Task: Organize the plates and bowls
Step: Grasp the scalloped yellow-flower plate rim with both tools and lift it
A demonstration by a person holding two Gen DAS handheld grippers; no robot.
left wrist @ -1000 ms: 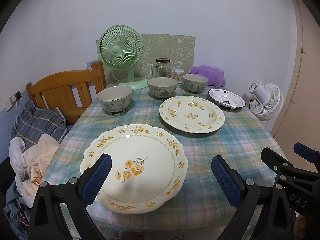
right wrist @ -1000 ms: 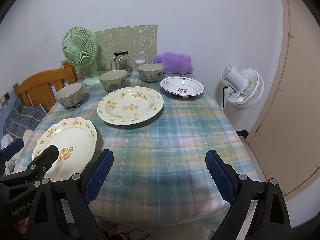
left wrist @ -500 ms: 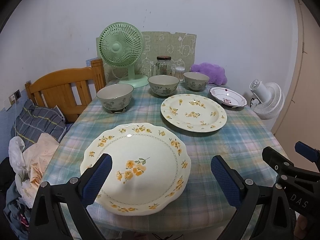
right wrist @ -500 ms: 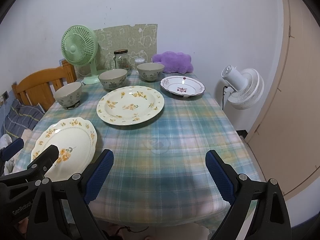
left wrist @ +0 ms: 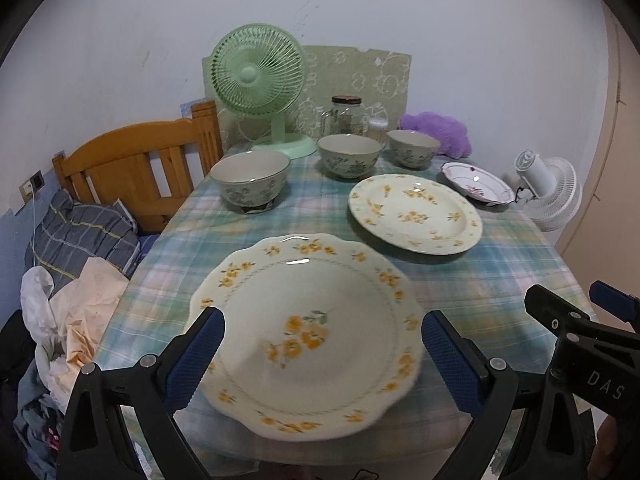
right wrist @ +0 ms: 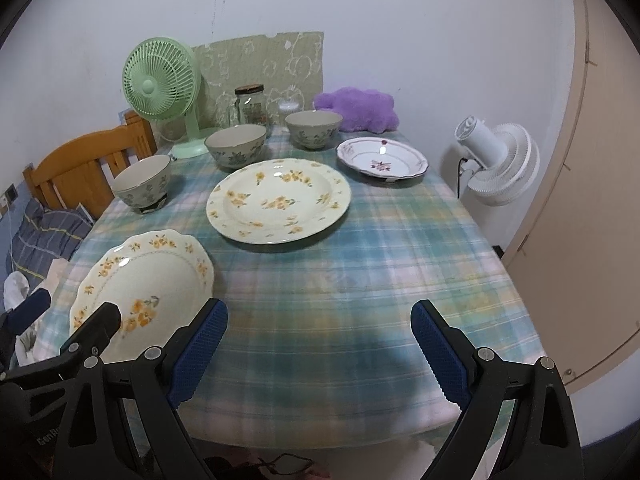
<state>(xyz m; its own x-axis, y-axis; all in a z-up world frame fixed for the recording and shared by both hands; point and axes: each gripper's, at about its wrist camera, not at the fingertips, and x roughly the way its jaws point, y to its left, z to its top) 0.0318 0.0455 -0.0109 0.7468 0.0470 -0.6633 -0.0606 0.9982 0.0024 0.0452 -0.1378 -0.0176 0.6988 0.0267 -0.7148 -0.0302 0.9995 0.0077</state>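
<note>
Three plates and three floral bowls are being left unstacked on the plaid tablecloth (right wrist: 360,264), so sorting is judged as barely started. The scalloped yellow-flower plate (left wrist: 308,332) is being framed by the left gripper (left wrist: 322,344) at the near edge w/ tongs spread wide, nothing held. The right gripper (right wrist: 320,340) is being held over bare cloth, tongs equally wide, empty. The round yellow-flower plate (right wrist: 278,200) is lying mid-table; the small red-pattern plate (right wrist: 382,160) is sitting beyond it, near the purple cushion (right wrist: 356,108). Bowls are being kept in a back row by the green fan (right wrist: 160,80). Next move, prob.: the scalloped plate's rim needs pinching, then lifting onto the round plate, approx. centred.
</note>
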